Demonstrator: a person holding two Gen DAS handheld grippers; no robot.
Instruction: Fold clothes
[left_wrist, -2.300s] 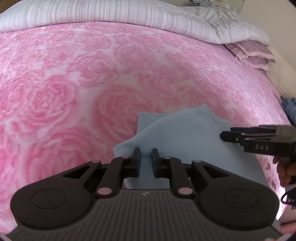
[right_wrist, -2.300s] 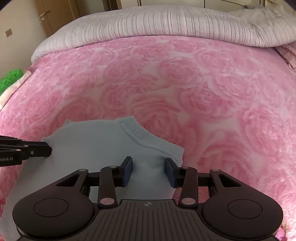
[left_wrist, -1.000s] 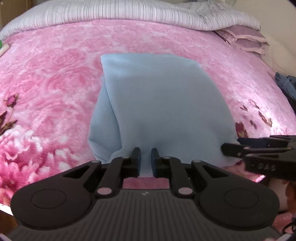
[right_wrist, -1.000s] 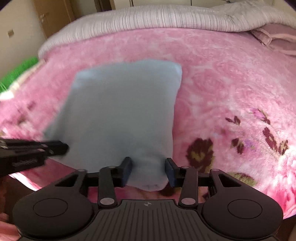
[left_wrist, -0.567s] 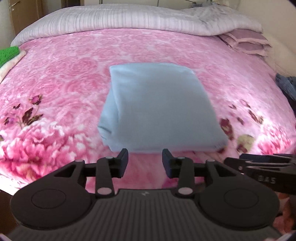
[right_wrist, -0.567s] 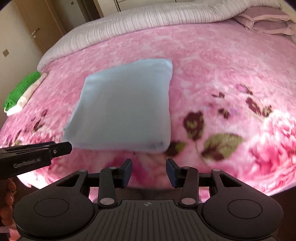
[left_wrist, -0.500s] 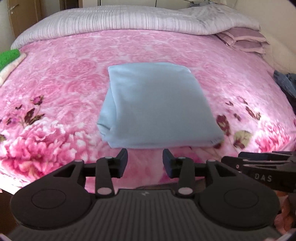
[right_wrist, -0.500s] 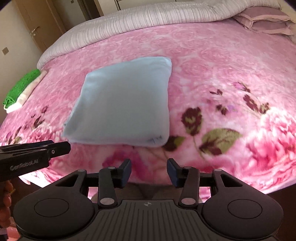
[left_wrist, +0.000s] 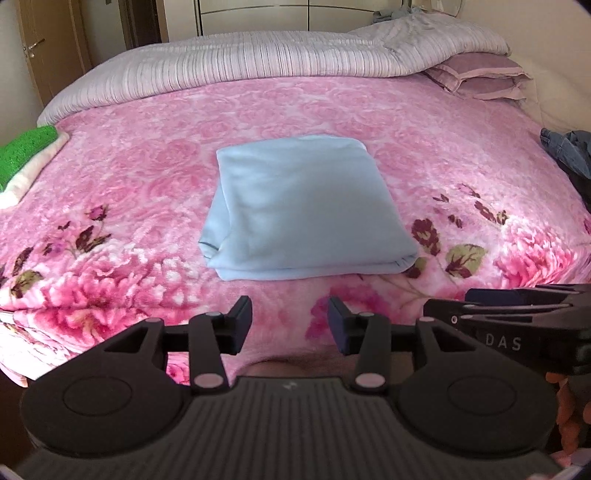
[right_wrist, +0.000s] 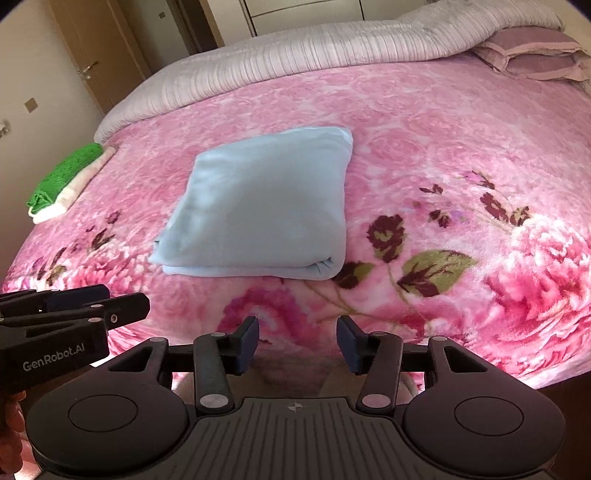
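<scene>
A light blue garment (left_wrist: 306, 210) (right_wrist: 258, 206) lies folded into a thick rectangle on the pink floral blanket (left_wrist: 147, 184) (right_wrist: 443, 147), its layered edge toward me. My left gripper (left_wrist: 290, 321) is open and hangs over the bed's near edge, short of the garment, with nothing between its fingers. My right gripper (right_wrist: 297, 339) also holds nothing, and its jaws are opening. Each gripper shows side-on in the other's view, the right gripper (left_wrist: 448, 304) at the right and the left gripper (right_wrist: 125, 299) at the left. Neither touches the garment.
A green and cream folded stack (left_wrist: 22, 155) (right_wrist: 62, 177) sits at the bed's left edge. A striped grey duvet (left_wrist: 258, 62) and mauve pillows (left_wrist: 480, 74) lie along the far side. Dark denim clothing (left_wrist: 565, 151) is at the right edge. A wooden door (right_wrist: 81, 55) stands at the left.
Both grippers let go of the blue garment's near edge, opened, and drew back and upward from it. The garment now lies folded on the bed.
</scene>
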